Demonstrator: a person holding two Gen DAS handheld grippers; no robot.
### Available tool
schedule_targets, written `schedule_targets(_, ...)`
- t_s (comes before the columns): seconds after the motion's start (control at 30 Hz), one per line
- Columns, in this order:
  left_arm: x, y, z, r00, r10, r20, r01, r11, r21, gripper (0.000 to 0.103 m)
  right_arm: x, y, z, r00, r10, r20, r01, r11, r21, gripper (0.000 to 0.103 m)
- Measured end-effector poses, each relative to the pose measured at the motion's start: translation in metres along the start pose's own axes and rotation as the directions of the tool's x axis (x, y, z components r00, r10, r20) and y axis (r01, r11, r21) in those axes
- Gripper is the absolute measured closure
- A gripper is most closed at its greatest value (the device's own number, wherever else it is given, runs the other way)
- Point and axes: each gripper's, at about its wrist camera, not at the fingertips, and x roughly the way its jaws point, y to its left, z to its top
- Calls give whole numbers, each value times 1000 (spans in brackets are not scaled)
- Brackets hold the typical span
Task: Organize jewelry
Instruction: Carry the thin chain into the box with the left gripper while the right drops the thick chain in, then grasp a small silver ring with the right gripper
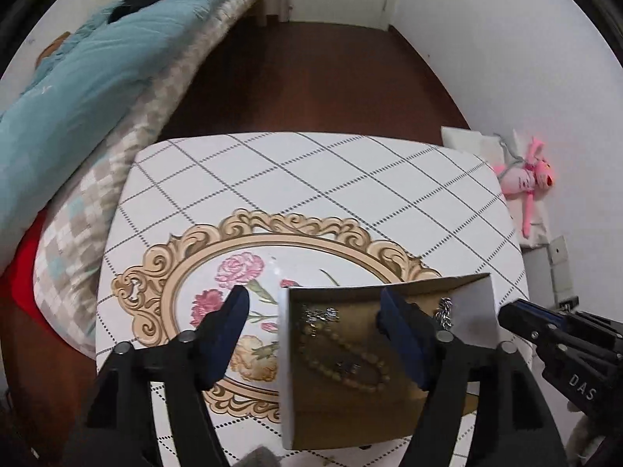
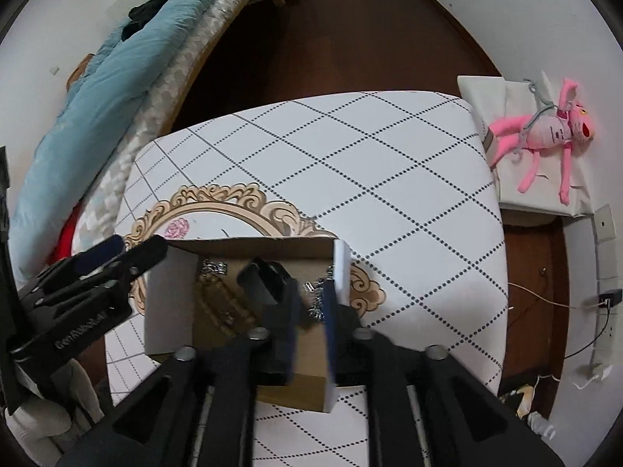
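An open cardboard box [image 1: 342, 416] with white outer walls stands on the patterned table [image 1: 311, 179]. Inside it lie a beaded necklace [image 1: 346, 358] and a silver chain [image 1: 444, 311]. My left gripper [image 1: 315, 334] is open, straddling the box's left wall, one finger outside and one finger inside. In the right wrist view the box [image 2: 171, 303] sits near the table's front. My right gripper [image 2: 307, 295] straddles its right wall; a silver chain [image 2: 317, 303] shows between its fingers. I cannot tell whether they pinch it. The left gripper [image 2: 117, 257] shows at the left.
A bed with a teal quilt [image 1: 78, 89] runs along the left. A pink plush toy [image 2: 545, 132] lies on a white stand right of the table. Cables and a wall socket [image 2: 607, 299] are at the right. Dark wooden floor [image 1: 311, 78] lies beyond the table.
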Motion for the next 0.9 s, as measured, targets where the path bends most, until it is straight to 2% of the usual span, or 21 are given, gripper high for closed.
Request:
schedule_targets(0.03, 0, 1, -2, 1000, 15, 2, -15, 1000, 1, 34, -1, 0, -2, 1000, -20, 7, 20, 1000, -9, 72)
schedule_targets(0.07, 0, 2, -5, 999, 35, 6, -35, 999, 3, 33, -1, 1, -4, 999, -38, 12, 38, 999, -14, 62)
schedule_targets(0.1, 0, 4, -8, 998, 63, 13, -63, 998, 4, 28, -1, 1, -8, 997, -78, 23, 79, 997, -23, 50)
schedule_targets(0.13, -1, 6, -12, 996, 86, 22, -86, 996, 3, 18, -1, 2, -11, 993, -111, 29, 112, 993, -31, 43)
schedule_targets(0.17, -1, 7, -15, 995, 100, 31, -100, 995, 0, 13, 0, 2, -13, 990, -139, 34, 141, 989, -37, 27)
schedule_targets(0.2, -1, 9, -20, 993, 107, 41, -107, 994, -3, 3, 1, 3, -18, 982, -182, 41, 184, 982, -47, 13)
schedule_targets(0.23, -1, 11, -25, 993, 104, 47, -104, 995, -4, 0, 3, 4, -22, 976, -215, 44, 217, 975, -56, 10)
schedule_targets(0.37, 0, 11, -40, 992, 119, 50, -119, 993, 8, 0, 9, 8, -35, 958, -281, 59, 285, 956, -71, 5)
schedule_targets(0.53, -10, 11, -48, 992, 113, 59, -114, 994, 0, 0, -1, 12, -42, 949, -297, 109, 304, 951, -50, 3)
schedule_targets(0.8, -56, 14, -51, 985, 107, 138, -106, 994, -11, 0, -53, 30, -52, 945, -247, 213, 257, 966, -21, 0)
schedule_targets(0.9, -70, 15, -61, 972, 169, 160, -169, 985, -13, 0, -62, 38, -65, 955, -203, 217, 214, 977, -28, 0)
